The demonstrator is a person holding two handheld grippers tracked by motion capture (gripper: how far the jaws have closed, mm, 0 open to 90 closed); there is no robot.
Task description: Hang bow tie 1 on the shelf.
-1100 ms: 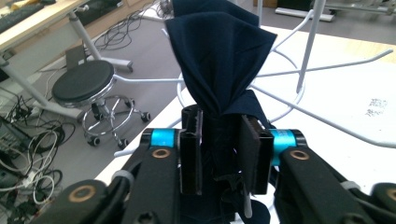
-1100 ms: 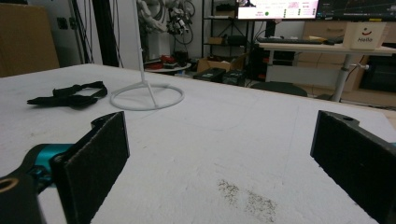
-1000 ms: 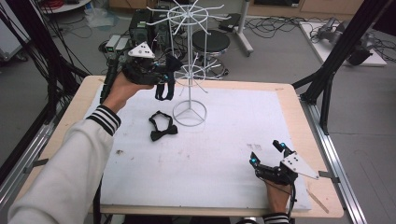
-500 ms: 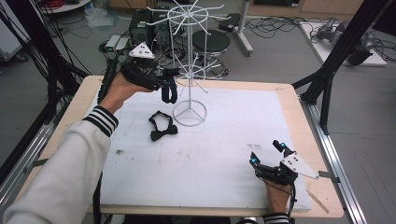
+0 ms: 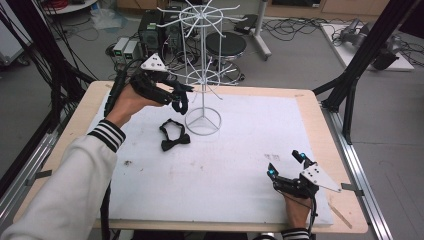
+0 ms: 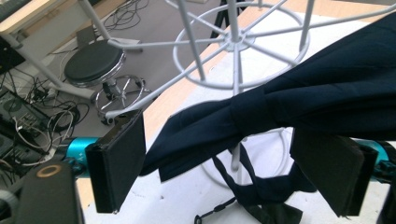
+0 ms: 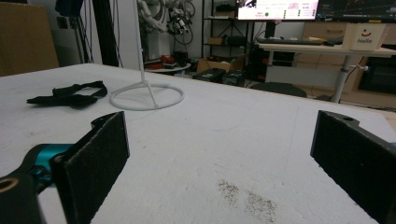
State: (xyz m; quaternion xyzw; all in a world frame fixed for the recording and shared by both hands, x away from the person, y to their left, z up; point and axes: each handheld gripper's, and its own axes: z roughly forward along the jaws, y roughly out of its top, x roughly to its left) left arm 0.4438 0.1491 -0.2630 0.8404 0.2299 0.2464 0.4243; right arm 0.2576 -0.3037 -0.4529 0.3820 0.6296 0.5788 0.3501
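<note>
Fingers (image 6: pixel 116 163) of the left gripper (image 5: pixel 179 98) have just been opening and now stand wide, a navy bow tie (image 6: pixel 289 107) between them, draped on the white wire rack (image 5: pixel 202 82). Right gripper (image 5: pixel 286 170) rests wide apart on the table (image 5: pixel 225 165).

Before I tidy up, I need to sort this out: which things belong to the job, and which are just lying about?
Job:
- left tongs, open
- dark bow tie between them, hanging
- white wire rack
- second bow tie on the table

Lying about:
- right tongs, open, idle
- stool
- floor cables
</note>
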